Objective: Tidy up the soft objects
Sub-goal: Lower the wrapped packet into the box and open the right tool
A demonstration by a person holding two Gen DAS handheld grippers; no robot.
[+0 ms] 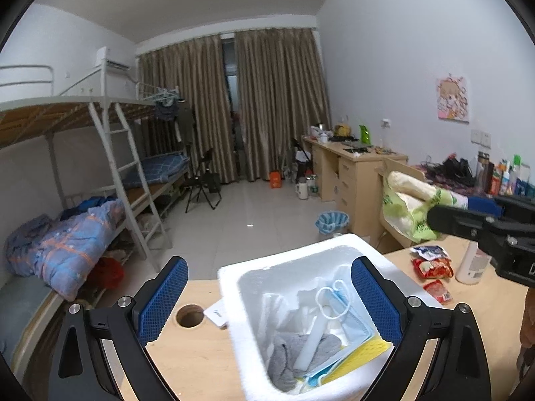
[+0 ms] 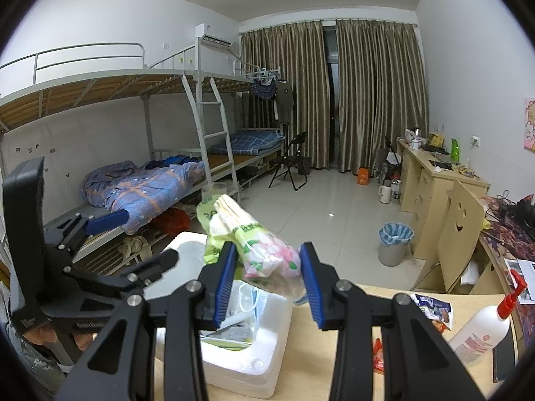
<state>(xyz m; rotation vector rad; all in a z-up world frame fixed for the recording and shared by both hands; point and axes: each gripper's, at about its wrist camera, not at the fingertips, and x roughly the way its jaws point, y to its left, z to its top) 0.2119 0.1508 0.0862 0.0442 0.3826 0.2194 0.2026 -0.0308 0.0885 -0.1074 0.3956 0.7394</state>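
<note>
Evidently the step in hand is dropping the tissue pack (image 2: 264, 250) into the white foam box (image 1: 334, 244) on the desk (image 1: 187, 361). The right gripper (image 2: 267, 277) clamps the pack between its blue pads, holding it up above the box's far edge, most of the pack poking out past the fingertips. The left gripper (image 1: 267, 304) stands wide open with nothing held, its fingers astride the box's left wall, over the face mask (image 1: 337, 304) and grey cloth (image 1: 294, 354) already inside. To do this well, the right gripper should probably bring the pack over the box's middle and lower it before letting go, since the long end could tip it over the rim; the left gripper would do best to move clear of the opening
</note>
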